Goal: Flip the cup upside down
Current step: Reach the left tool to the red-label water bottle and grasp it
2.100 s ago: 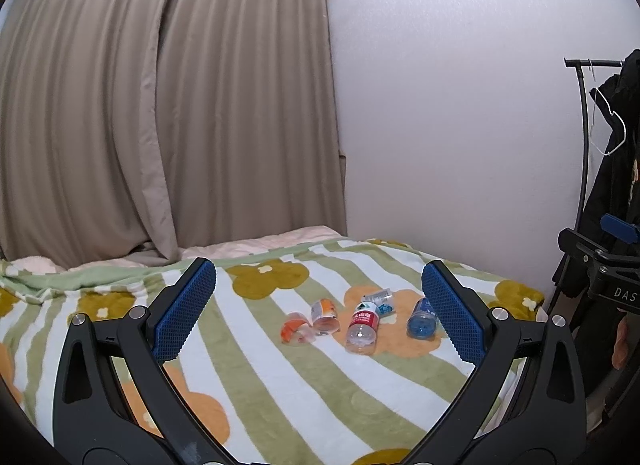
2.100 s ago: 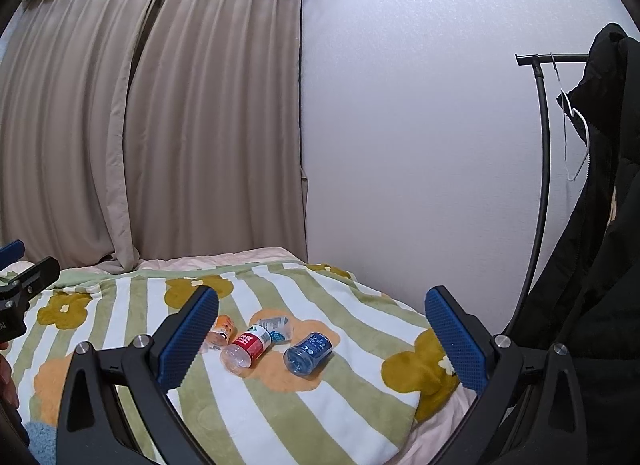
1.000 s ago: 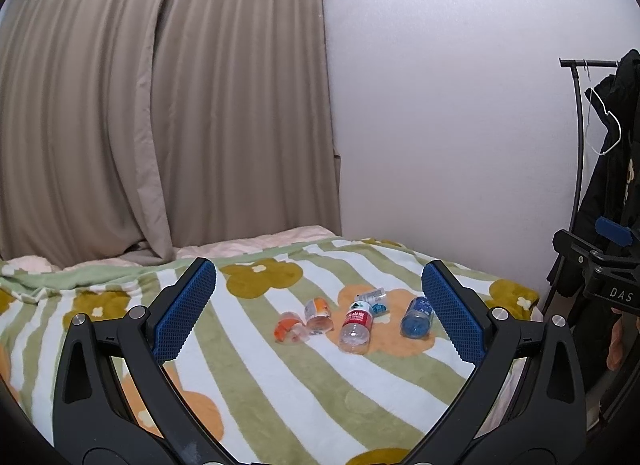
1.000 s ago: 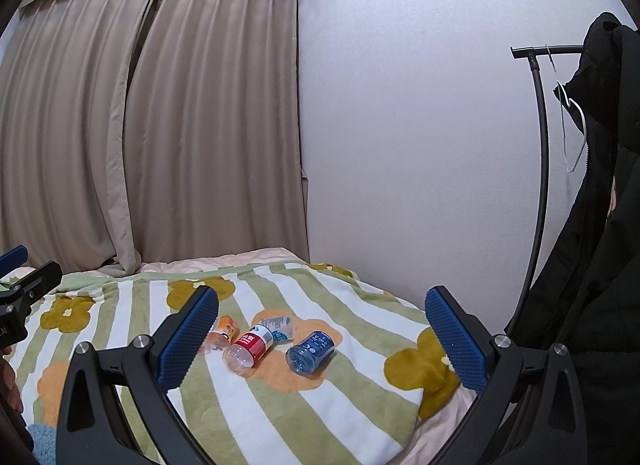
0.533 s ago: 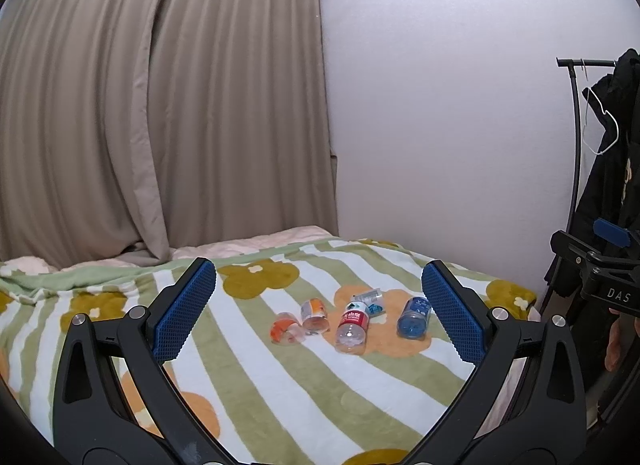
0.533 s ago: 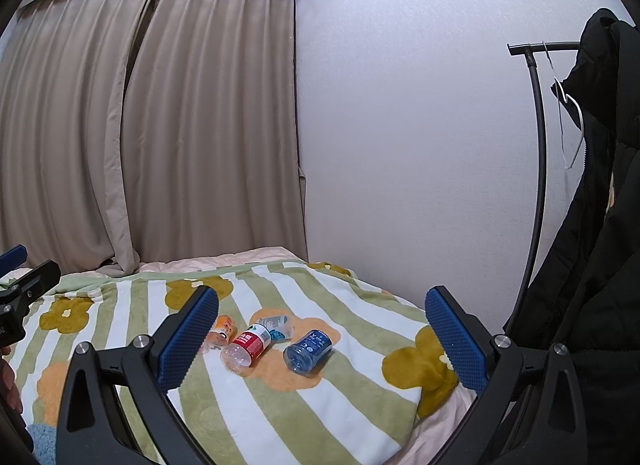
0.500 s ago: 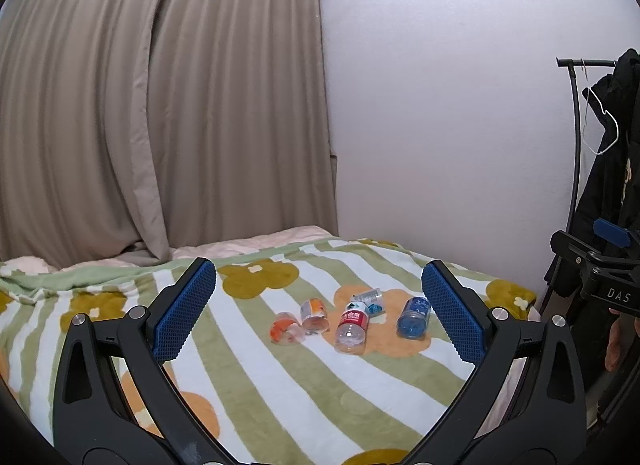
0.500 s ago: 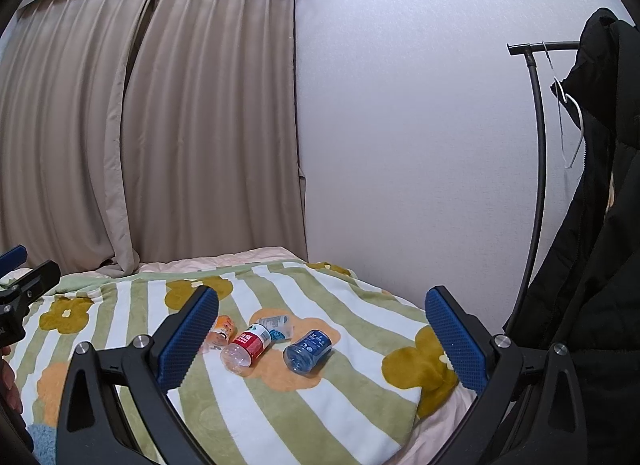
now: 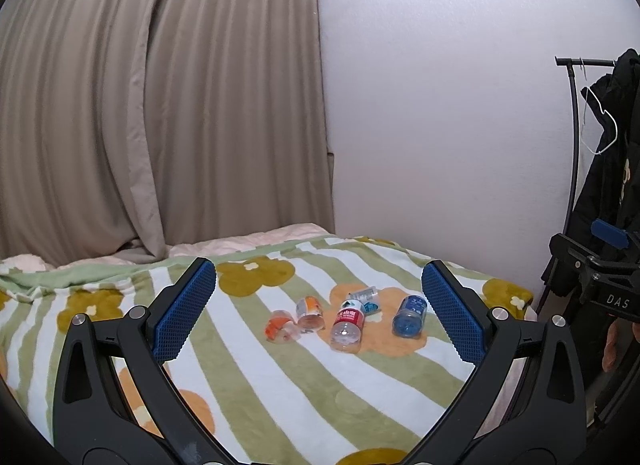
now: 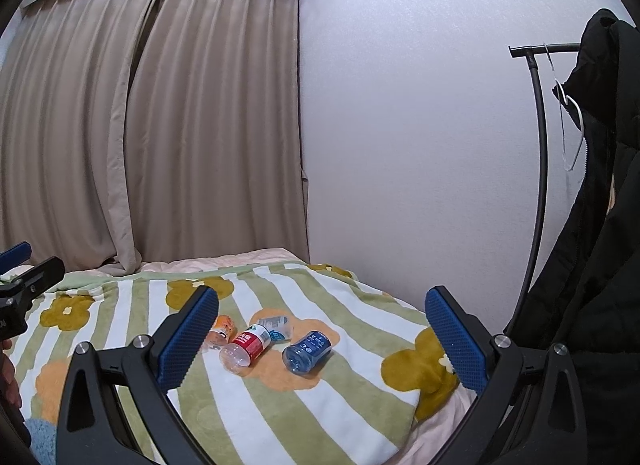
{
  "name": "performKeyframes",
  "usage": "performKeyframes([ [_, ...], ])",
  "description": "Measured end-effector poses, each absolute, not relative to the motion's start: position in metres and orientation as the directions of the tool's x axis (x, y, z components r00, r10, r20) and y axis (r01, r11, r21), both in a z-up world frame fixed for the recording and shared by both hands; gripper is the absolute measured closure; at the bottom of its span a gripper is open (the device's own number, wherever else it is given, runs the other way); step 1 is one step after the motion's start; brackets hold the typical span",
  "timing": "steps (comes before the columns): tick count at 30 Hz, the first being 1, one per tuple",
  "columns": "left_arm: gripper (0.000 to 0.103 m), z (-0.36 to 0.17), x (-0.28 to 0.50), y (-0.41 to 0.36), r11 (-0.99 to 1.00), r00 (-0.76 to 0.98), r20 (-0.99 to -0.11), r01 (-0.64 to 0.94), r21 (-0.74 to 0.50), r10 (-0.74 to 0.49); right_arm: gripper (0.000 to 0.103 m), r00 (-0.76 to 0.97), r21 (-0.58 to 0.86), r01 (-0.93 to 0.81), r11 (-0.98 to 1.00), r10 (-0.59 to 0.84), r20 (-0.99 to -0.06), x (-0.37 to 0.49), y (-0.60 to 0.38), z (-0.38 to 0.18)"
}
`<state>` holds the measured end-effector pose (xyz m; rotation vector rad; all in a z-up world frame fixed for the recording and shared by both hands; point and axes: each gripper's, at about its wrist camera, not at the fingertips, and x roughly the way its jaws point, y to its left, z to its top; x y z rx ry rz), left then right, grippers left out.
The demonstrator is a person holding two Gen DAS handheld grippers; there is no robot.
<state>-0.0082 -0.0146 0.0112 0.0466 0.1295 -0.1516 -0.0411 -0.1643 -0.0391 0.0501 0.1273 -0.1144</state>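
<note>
Several small cut-bottle cups lie on their sides in a loose row on the striped flower blanket (image 9: 248, 369): two orange ones (image 9: 280, 331) (image 9: 309, 311), a red-labelled one (image 9: 347, 325), a clear one (image 9: 364, 298) and a blue one (image 9: 408, 316). My left gripper (image 9: 317, 268) hovers well short of them, open and empty. The right wrist view shows the red-labelled cup (image 10: 245, 347), the blue cup (image 10: 307, 350), the clear cup (image 10: 276, 325) and one orange cup (image 10: 222, 327) partly behind a finger. My right gripper (image 10: 322, 294) is open, empty and far from them.
Beige curtains (image 9: 160, 105) hang behind the bed and a white wall (image 9: 440, 125) runs along its right side. A black coat (image 10: 600, 225) and a hanger hang on a rack (image 10: 538, 145) at the right, past the blanket's edge (image 10: 420, 405).
Both views have drifted slightly, so the cups sit a little further left in the left wrist view. Both grippers stay open and empty, and no cup has moved.
</note>
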Motion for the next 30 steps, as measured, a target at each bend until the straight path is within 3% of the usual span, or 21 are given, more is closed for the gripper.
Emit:
performKeyframes([
  [11,0.000,0.007,0.069,-0.036,0.968,0.943,-0.244,0.246,0.058,-0.225,0.000,0.987,0.056,0.095,0.994,-0.086,-0.137,-0.018,-0.176,-0.053],
  [21,0.000,-0.064,0.249,-0.079,0.933,0.754,-0.601,0.357,0.037,-0.264,0.000,0.974,0.074,0.083,0.994,-0.065,-0.215,0.038,-0.190,-0.086],
  [26,0.001,-0.118,0.317,-0.096,0.929,0.642,-0.735,0.367,0.047,-0.216,0.000,0.960,0.088,0.079,0.993,-0.052,-0.275,0.063,-0.198,-0.112],
  [30,0.007,-0.159,0.350,-0.105,0.926,0.556,-0.811,0.374,0.048,-0.183,0.000,0.946,0.095,0.064,0.993,-0.030,-0.322,0.085,-0.198,-0.134],
])
